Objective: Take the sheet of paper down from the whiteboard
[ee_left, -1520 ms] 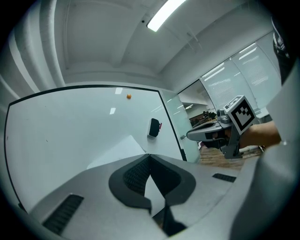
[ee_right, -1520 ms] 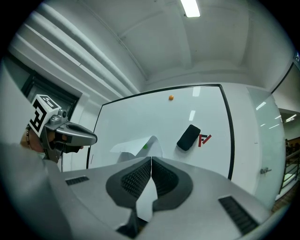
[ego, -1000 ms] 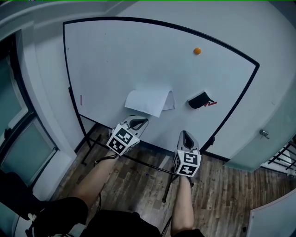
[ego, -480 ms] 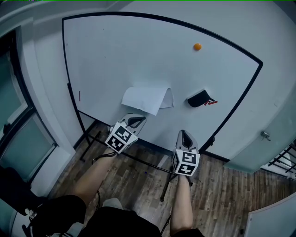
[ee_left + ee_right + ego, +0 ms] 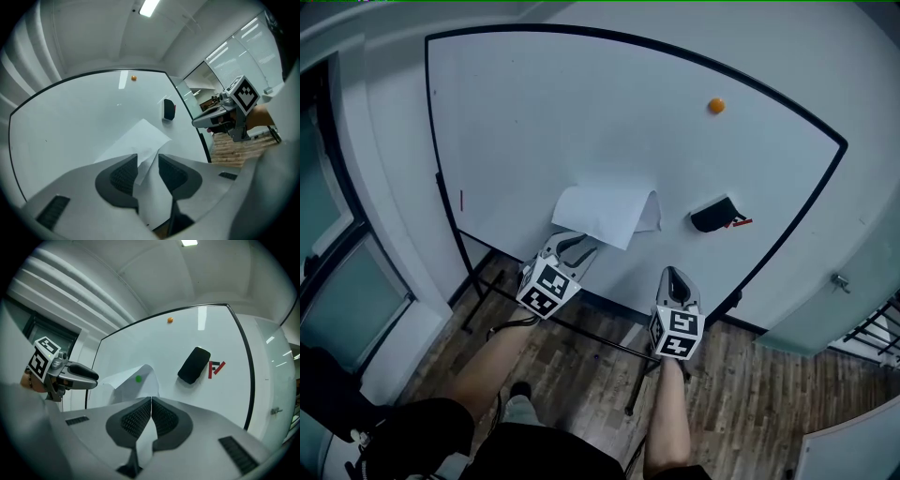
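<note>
The white sheet of paper (image 5: 605,211) hangs on the whiteboard (image 5: 534,122), its lower part curled away from the board. A green magnet (image 5: 138,378) pins it, seen only in the right gripper view. My left gripper (image 5: 577,242) is at the sheet's lower left edge. Its jaws are opening, with the paper's edge (image 5: 149,149) loose in the gap (image 5: 147,157), not pressed by both pads. My right gripper (image 5: 674,274) stays below and to the right of the sheet, shut (image 5: 151,401) with nothing held.
A black eraser (image 5: 715,214) sticks to the board right of the paper, with red marks (image 5: 741,222) beside it. An orange magnet (image 5: 715,106) sits higher up. The board's stand legs (image 5: 581,328) cross the wooden floor below my arms.
My left gripper's jaws have parted around the paper's edge. Both grippers sit slightly lower under the sheet. The paper stays on the board.
</note>
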